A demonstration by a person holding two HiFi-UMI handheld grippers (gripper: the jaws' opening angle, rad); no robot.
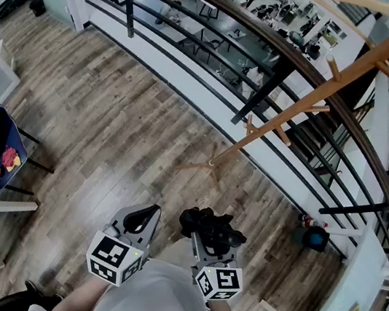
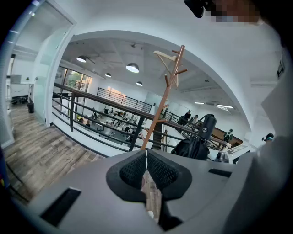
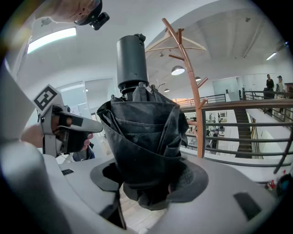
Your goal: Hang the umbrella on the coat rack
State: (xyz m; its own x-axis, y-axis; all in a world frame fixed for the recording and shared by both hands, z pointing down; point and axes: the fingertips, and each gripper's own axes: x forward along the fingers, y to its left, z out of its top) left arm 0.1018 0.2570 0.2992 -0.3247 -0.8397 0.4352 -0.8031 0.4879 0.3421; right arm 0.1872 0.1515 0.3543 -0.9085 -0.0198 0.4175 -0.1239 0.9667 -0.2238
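Right gripper [image 1: 204,240] clamped on folded black umbrella [image 3: 142,137], pads pressing bunched fabric from both sides. Umbrella upright in jaws, cylindrical handle end on top (strap not visible). Left gripper [image 2: 146,165] with jaws closed together, nothing between them, held just beside the right one over wood floor [image 1: 111,122]. Wooden coat rack [image 1: 322,99] stands ahead to the right, near black railing [image 1: 265,89], well apart from umbrella; its pegs bare apart from a hanger at top.
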